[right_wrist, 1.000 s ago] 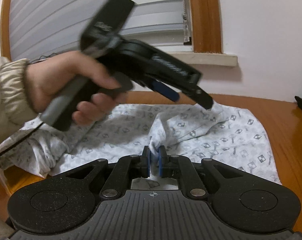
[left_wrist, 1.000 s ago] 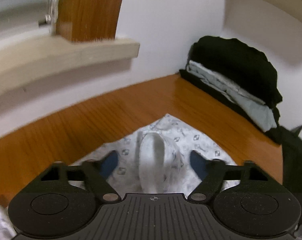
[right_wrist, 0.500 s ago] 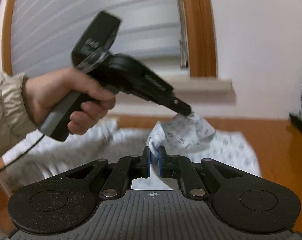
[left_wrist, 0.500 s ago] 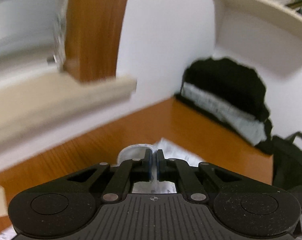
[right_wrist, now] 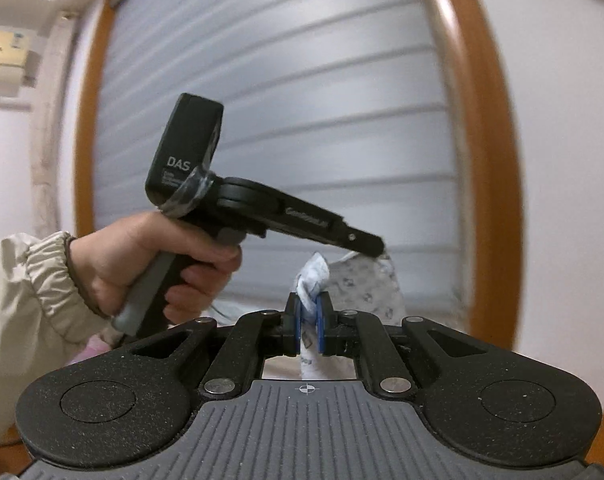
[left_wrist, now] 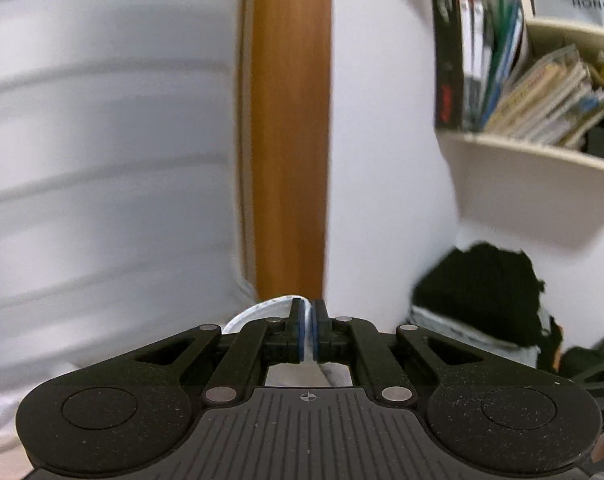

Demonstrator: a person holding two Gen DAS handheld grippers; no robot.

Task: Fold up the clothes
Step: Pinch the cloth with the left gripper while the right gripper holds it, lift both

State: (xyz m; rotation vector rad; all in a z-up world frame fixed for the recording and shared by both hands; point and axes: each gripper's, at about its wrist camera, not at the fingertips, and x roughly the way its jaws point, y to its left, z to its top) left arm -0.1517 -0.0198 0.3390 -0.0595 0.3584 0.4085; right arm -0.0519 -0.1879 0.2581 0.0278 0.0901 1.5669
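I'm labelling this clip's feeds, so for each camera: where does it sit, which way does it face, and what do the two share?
Left wrist: sits on the left hand-held gripper, faces the orange wooden window frame and book shelf; its fingers pinch the white patterned garment.
Right wrist: sits on the right hand-held gripper, faces the window blind; shows the person's hand.
Shared: garment, window frame.

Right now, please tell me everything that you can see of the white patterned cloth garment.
The white cloth garment with small grey printed squares looks thin and soft. It is lifted in front of the window blind, bunched and hanging. The right tongs are shut on a crumpled fold that sticks up between the blue pads. The left tongs pinch another part, further away and higher. In the left wrist view only a white edge shows at the shut pads. Its lower part is hidden.
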